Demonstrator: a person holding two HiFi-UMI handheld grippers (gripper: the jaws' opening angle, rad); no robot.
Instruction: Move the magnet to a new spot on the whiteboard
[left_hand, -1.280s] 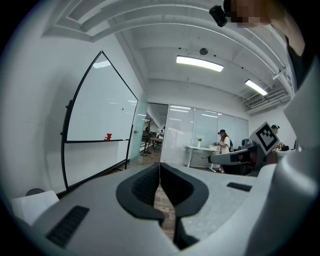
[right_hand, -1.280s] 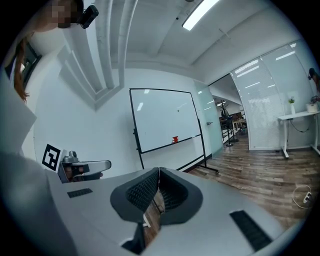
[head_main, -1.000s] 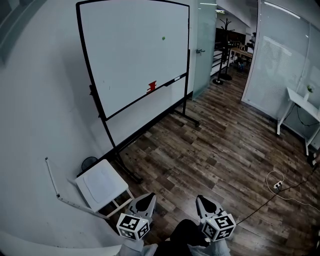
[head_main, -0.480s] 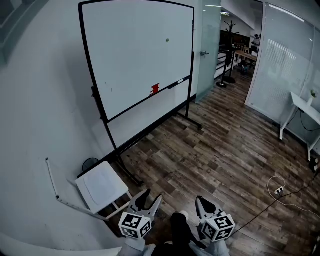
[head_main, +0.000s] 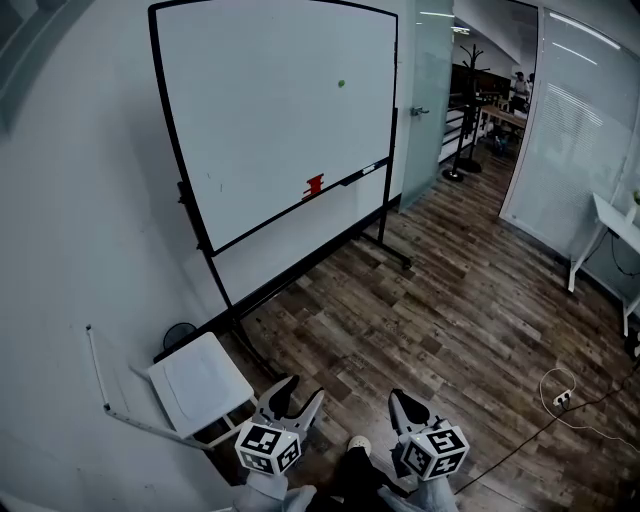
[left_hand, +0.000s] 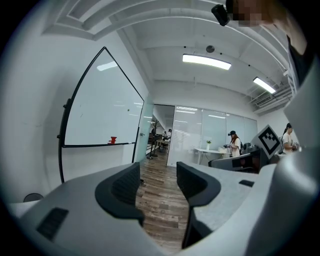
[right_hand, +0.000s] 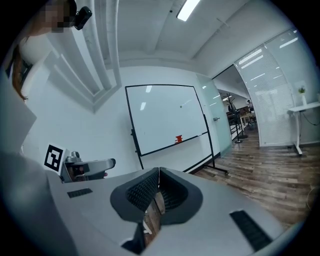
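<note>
Sticking to the whiteboard (head_main: 270, 110), the magnet (head_main: 341, 84) (green) lies far from the clenched right hand-held gripper (head_main: 403, 403).

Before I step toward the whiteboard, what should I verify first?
1. Magnet spotted: ok; green magnet sits high on the whiteboard, right of centre.
2. Left gripper ready: ok; fingers have just been opening, nothing between them.
3. Right gripper ready: not ok; fingers shut, empty.
4. Walkway: ok; wood floor ahead bare, white stool off to the left.
5. Magnet within reach: not ok; whiteboard stands well ahead.
6. Free spot on whiteboard: ok; mostly blank.
</note>
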